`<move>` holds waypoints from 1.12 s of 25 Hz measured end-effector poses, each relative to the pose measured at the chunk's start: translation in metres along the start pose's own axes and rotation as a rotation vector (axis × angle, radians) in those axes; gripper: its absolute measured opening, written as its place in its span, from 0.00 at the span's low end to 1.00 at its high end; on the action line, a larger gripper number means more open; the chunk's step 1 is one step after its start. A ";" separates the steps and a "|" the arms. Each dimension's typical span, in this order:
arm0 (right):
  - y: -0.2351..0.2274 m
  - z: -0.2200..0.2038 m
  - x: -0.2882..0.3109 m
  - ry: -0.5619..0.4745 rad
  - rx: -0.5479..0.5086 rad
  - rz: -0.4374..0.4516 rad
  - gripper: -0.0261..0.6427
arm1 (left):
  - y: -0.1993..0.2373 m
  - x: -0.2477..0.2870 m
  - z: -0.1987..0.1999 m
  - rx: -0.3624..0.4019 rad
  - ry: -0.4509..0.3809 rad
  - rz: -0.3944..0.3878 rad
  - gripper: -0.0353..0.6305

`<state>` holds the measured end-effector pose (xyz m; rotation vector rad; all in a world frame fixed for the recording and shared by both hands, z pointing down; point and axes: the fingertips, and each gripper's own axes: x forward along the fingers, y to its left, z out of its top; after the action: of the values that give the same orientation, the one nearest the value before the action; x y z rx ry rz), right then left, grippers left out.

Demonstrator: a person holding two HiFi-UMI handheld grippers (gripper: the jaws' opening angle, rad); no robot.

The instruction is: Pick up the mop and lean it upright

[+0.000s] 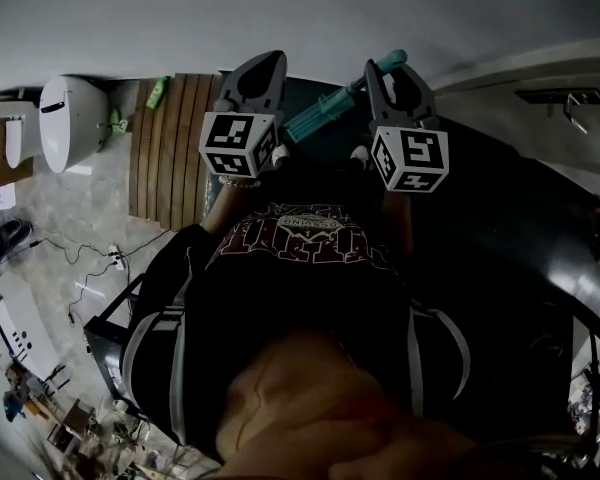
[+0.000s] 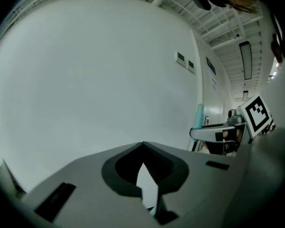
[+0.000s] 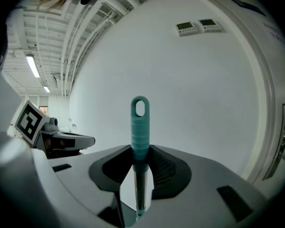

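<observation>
Left tongs [image 2: 143, 161], at lower centre of the left gripper view, stood slightly parted, with only the white wall [image 2: 95, 80] showing through the slit. Nothing was clasped there, though a teal speck at the very bottom could not be made out. To their right, in the head view, the mop [image 1: 325, 110] ran from beside the left marker cube up and rightward into the right tongs [image 3: 140, 167]. These were clamped on its handle where the ribbed teal grip met the dark shaft, the hanging loop rising upright above the jaws at frame centre. The mop head was out of sight.

The pole looked stiff and light, but its thin shaft seemed smooth and apt to slip or twist. The ribbed teal part offered the surer hold, and a second hold lower down would likely steady the unseen, heavier end.

Two small panels [image 3: 199, 26] at upper right of the right gripper view were too small to read. The shirt print [image 1: 295, 230] in the head view was illegible, and the cubes carried only square markers.
</observation>
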<state>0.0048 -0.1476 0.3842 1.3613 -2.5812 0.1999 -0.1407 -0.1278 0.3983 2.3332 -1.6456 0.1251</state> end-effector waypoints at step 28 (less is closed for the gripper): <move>0.089 0.024 0.087 0.042 -0.074 0.277 0.22 | 0.086 -0.023 0.022 -0.050 -0.055 0.237 0.12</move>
<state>-0.1192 -0.1718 0.3815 0.9619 -2.7042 0.1725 -0.2309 -0.1396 0.3874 2.1157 -1.9246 0.0671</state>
